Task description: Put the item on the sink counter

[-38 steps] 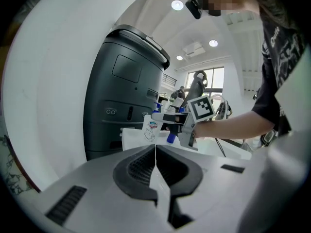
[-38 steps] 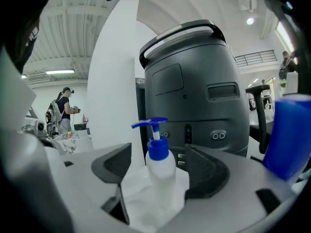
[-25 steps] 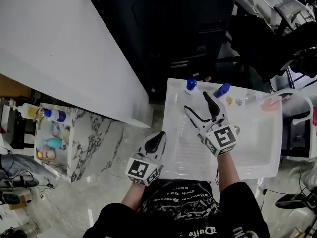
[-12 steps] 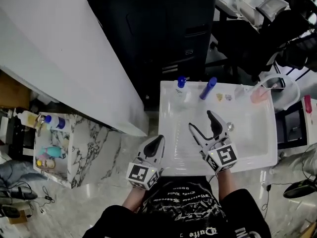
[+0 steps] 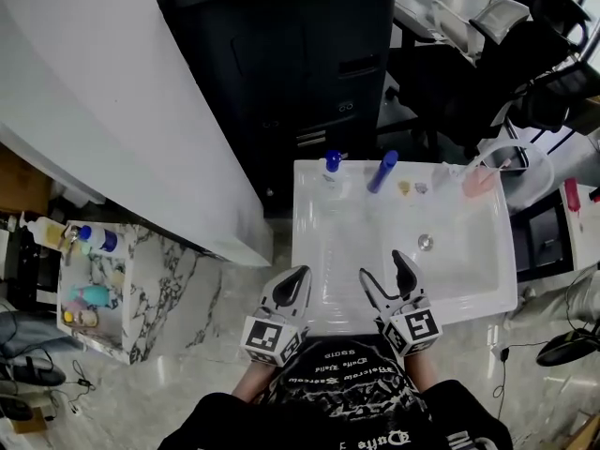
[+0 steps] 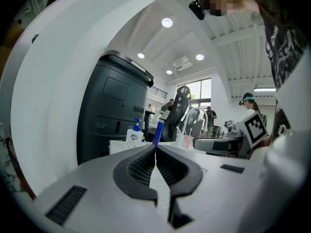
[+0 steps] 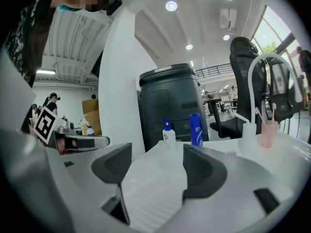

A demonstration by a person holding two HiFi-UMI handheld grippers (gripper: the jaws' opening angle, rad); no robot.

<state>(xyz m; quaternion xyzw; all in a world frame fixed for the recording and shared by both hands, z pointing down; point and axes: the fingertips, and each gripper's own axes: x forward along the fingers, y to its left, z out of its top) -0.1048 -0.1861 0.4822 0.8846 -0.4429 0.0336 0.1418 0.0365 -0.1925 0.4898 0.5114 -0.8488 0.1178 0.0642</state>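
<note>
A white sink (image 5: 319, 204) stands in front of me. On its back rim are a tall blue bottle (image 5: 382, 171) (image 7: 196, 129) (image 6: 158, 130) and a clear pump bottle with a blue top (image 5: 332, 164) (image 7: 168, 132) (image 6: 135, 136). My right gripper (image 5: 384, 268) (image 7: 158, 166) hovers open over the sink's near edge with nothing between its jaws. My left gripper (image 5: 298, 276) (image 6: 155, 149) is shut and empty at the sink's near left corner. Both are far from the bottles.
A pink cup (image 5: 475, 182) (image 7: 267, 132) and small bits (image 5: 411, 187) sit on the back rim, near a white arched faucet (image 7: 262, 81). The drain (image 5: 425, 242) lies mid-basin. A black machine (image 5: 281, 73) stands behind. A marble shelf with bottles (image 5: 94, 270) is at left.
Both grippers have drawn back toward me, from the sink's middle to its near edge. The right one stays open and empty, and the blue bottle stays on the back rim.
</note>
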